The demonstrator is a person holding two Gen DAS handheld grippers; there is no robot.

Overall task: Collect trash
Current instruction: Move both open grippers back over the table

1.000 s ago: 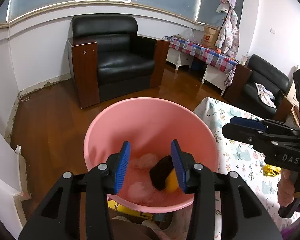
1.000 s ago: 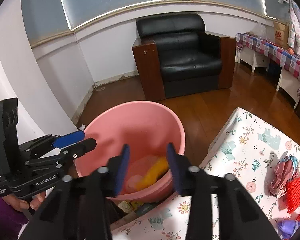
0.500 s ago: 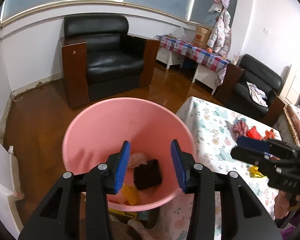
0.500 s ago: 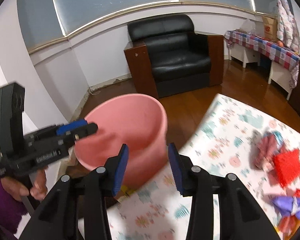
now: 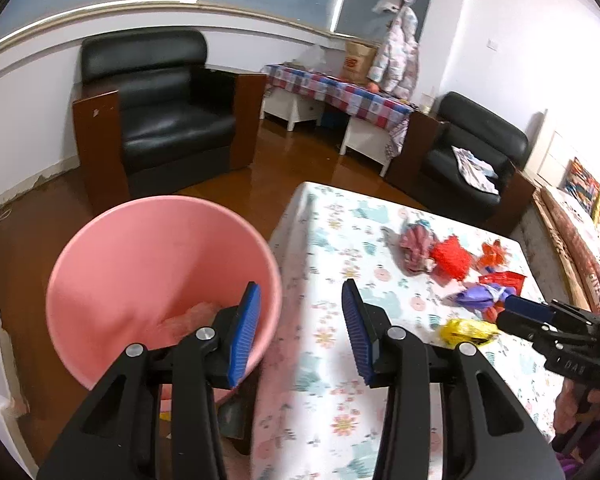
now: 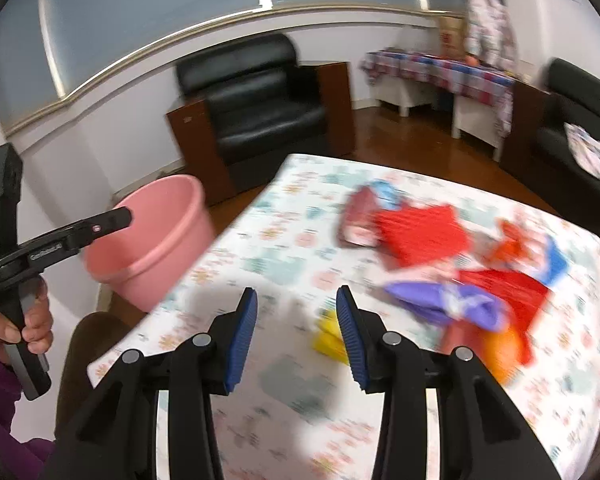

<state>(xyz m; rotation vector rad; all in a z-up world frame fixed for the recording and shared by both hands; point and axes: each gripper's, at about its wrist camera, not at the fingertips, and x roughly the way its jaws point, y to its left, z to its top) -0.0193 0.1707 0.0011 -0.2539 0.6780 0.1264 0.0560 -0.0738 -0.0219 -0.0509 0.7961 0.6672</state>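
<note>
Our right gripper (image 6: 296,320) hangs over the near part of the floral tablecloth (image 6: 268,236) with its blue pads spread and nothing between them. The nearest piece of trash, a crumpled yellow wrapper (image 6: 328,344), lies just ahead and a touch to the right of that gap, half hidden behind the right-hand pad. In the left wrist view the same yellow wrapper (image 5: 466,330) sits right at the right gripper's tip, its long axis running roughly across that gripper's line of reach; the blur keeps us from telling which end leads.

Our left gripper (image 5: 300,328) is also spread and empty, straddling the rim of the pink bucket (image 5: 140,248), which stands on the floor just left of the table edge.

So we judge the right hand the nearer one for the wrapper.

Farther ahead and to the right lie a purple wrapper (image 6: 444,300), red crumpled pieces (image 6: 420,232) and a pinkish bundle (image 6: 358,220), bunched together, well apart from the bucket.
</note>
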